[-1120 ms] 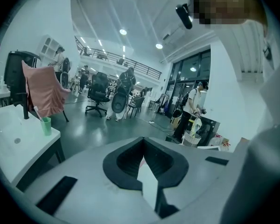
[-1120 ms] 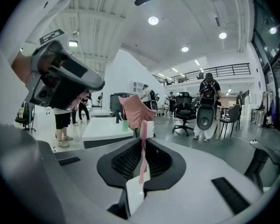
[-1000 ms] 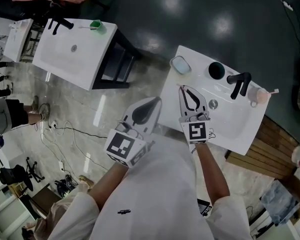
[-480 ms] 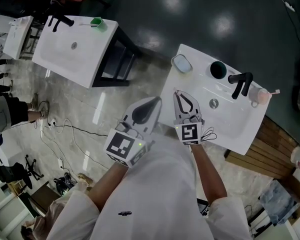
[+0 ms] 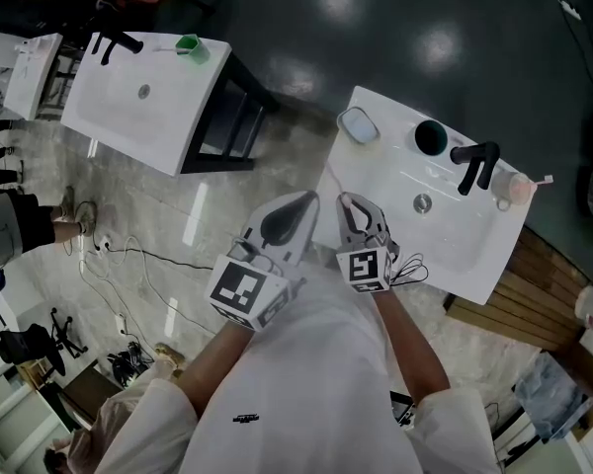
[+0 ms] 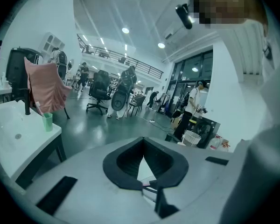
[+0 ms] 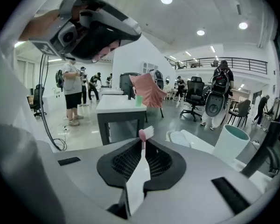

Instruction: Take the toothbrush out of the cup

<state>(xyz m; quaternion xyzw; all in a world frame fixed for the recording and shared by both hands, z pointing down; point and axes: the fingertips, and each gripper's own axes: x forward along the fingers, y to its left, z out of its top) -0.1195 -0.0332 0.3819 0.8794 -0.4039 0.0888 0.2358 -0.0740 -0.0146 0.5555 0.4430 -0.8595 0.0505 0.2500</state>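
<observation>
Your left tongs (image 6: 143,143) are pressed together with nothing in them. Your right tongs (image 7: 143,146) are clamped on the toothbrush (image 7: 144,133), which is out of the cup (image 7: 229,143). The handle is thin, so it could slip and fall if you loosen them.

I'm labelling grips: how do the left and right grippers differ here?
The right gripper is shut on a toothbrush; the left gripper is shut on nothing. The right gripper's tips lie over the white sink; the left gripper's hang beside it, over floor. Both point the same way.
</observation>
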